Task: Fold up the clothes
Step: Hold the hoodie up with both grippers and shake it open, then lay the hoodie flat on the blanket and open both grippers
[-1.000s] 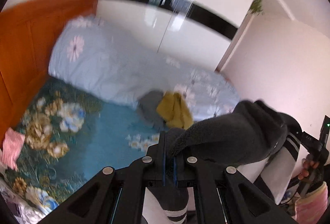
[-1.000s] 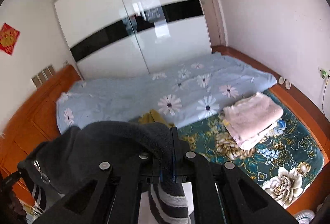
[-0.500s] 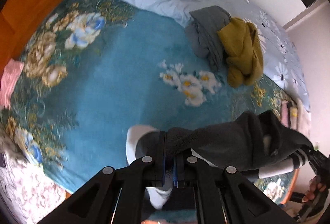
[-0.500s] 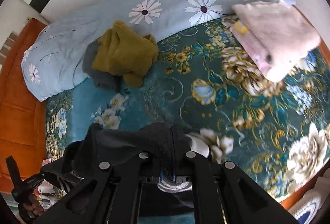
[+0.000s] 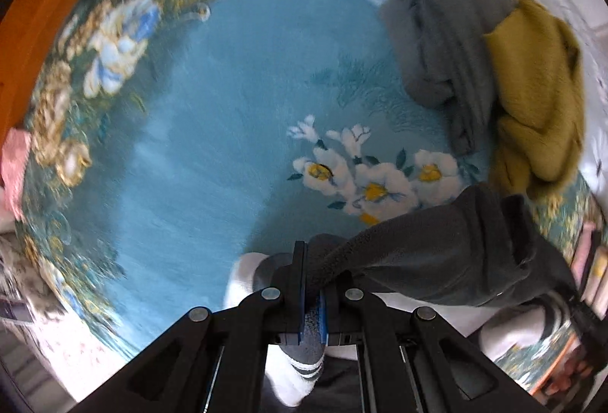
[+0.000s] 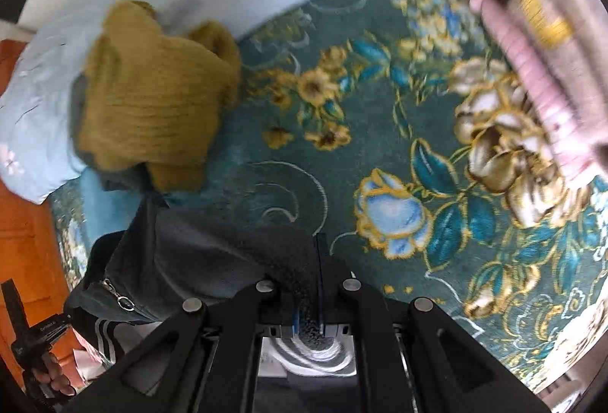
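A: How's the dark fleece jacket (image 5: 448, 253) going to handle?

B: Soft, thick, light-ish imo. It sags between us, so we keep hold at the edges, w/ the zip pull (image 6: 123, 301) hanging free.

A: Tongs?

B: Left gripper (image 5: 311, 293) is clamped narrow on fleece; the jacket runs off toward 3 o'clock. Right gripper (image 6: 309, 302) is pinched on it too; the cloth runs toward 9.

A: Where's it overall?

B: Slung between both, above the floral bedspread (image 5: 212, 116). The mustard sweater (image 6: 152, 97) and grey garment (image 5: 448, 44) lie crumpled at 1 o'clock in the left view.
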`<state>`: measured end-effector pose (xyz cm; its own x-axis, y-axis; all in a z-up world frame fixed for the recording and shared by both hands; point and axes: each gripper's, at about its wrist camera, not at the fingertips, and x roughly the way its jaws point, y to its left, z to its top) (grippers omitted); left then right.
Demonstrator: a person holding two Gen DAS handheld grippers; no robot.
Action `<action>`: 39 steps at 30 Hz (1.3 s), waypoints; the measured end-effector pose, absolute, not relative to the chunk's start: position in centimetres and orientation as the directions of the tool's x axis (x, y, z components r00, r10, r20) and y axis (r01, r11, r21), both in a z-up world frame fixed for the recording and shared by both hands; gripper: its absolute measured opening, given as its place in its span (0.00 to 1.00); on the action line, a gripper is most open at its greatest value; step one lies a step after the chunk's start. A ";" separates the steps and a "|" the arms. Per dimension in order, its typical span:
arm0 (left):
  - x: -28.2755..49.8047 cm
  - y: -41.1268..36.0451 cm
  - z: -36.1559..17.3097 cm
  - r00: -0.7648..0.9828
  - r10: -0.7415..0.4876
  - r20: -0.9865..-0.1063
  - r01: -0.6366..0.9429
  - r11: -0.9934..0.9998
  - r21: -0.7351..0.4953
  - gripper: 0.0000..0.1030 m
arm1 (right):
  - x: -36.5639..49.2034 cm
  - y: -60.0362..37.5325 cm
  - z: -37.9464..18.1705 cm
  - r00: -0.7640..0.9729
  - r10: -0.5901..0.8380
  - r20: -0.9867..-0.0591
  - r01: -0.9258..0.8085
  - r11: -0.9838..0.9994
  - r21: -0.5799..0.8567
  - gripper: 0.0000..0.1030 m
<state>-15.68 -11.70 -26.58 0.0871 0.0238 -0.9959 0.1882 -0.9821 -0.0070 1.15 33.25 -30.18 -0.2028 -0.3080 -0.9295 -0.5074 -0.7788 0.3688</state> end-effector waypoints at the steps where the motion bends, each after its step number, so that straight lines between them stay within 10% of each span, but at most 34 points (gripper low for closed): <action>1: -16.3 -11.5 -26.9 0.101 0.025 -0.995 0.196 -0.981 -0.005 0.08 | 0.7 33.2 -30.8 -0.193 -0.307 -0.932 -0.507 -0.782 0.363 0.06; 7: -17.1 -11.6 -26.9 0.124 0.036 -0.992 0.177 -0.984 -0.013 0.29 | -1.3 32.3 -31.4 -0.147 -0.272 -0.951 -0.450 -0.838 0.309 0.08; 8: -17.1 -12.0 -26.6 0.116 0.063 -0.991 0.199 -0.979 -0.039 0.46 | -1.4 32.1 -30.9 -0.149 -0.257 -0.955 -0.438 -0.849 0.297 0.15; 11: -16.2 -13.6 -24.9 0.091 0.157 -0.983 0.245 -0.961 -0.131 0.50 | -0.6 32.2 -28.7 -0.210 -0.208 -0.955 -0.414 -0.866 0.280 0.51; 20: -6.8 -14.8 -21.8 -0.069 0.050 -0.996 -0.027 -0.998 -0.048 0.58 | 8.3 30.9 -19.7 -0.373 -0.111 -0.921 -0.533 -0.787 0.310 0.52; 39: 7.8 -8.2 -36.4 -0.042 -0.121 -0.992 -0.586 -0.801 0.123 0.59 | 19.4 17.5 -10.0 -0.266 0.036 -0.963 -0.487 -0.867 0.102 0.52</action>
